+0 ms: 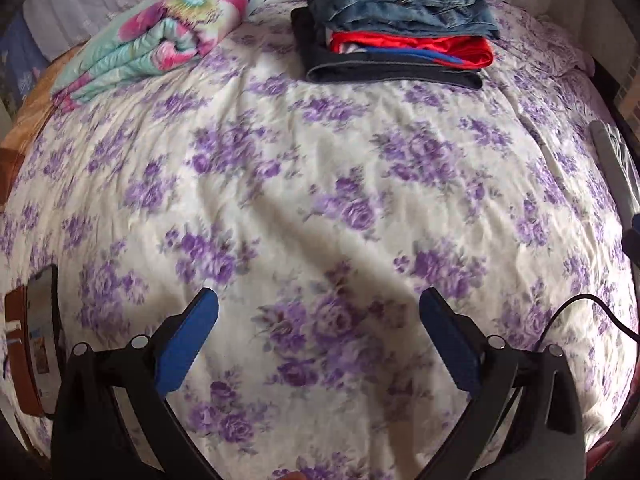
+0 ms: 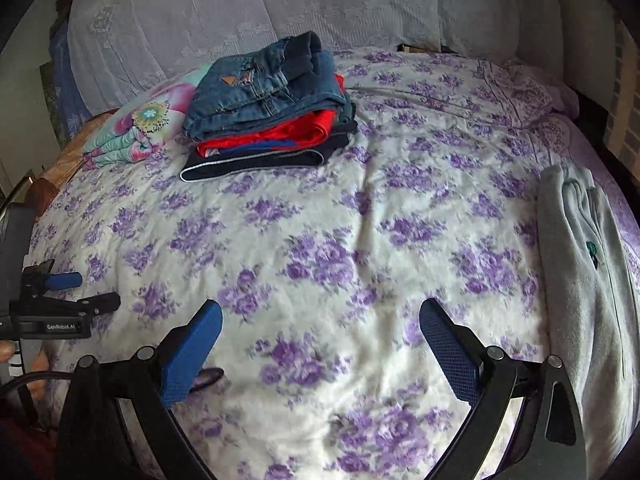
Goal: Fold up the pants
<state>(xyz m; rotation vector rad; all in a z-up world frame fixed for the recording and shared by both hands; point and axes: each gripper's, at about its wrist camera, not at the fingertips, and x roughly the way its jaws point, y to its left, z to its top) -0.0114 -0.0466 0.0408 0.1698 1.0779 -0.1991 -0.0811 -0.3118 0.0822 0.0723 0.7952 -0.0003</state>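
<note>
Light grey pants (image 2: 588, 264) lie unfolded along the right side of the bed; a strip of them shows at the right edge of the left wrist view (image 1: 614, 160). My left gripper (image 1: 319, 300) is open and empty above the purple-flowered bedspread (image 1: 320, 184). My right gripper (image 2: 319, 312) is open and empty over the bedspread (image 2: 360, 216), with the grey pants to its right. The left gripper also shows at the left edge of the right wrist view (image 2: 76, 292).
A stack of folded clothes, jeans on top of red and dark garments (image 1: 400, 28) (image 2: 268, 112), sits at the far side of the bed. A folded floral blanket (image 1: 160, 36) (image 2: 140, 128) lies left of it. A phone (image 1: 42, 336) lies at the left edge. White pillows (image 2: 260, 4) line the back.
</note>
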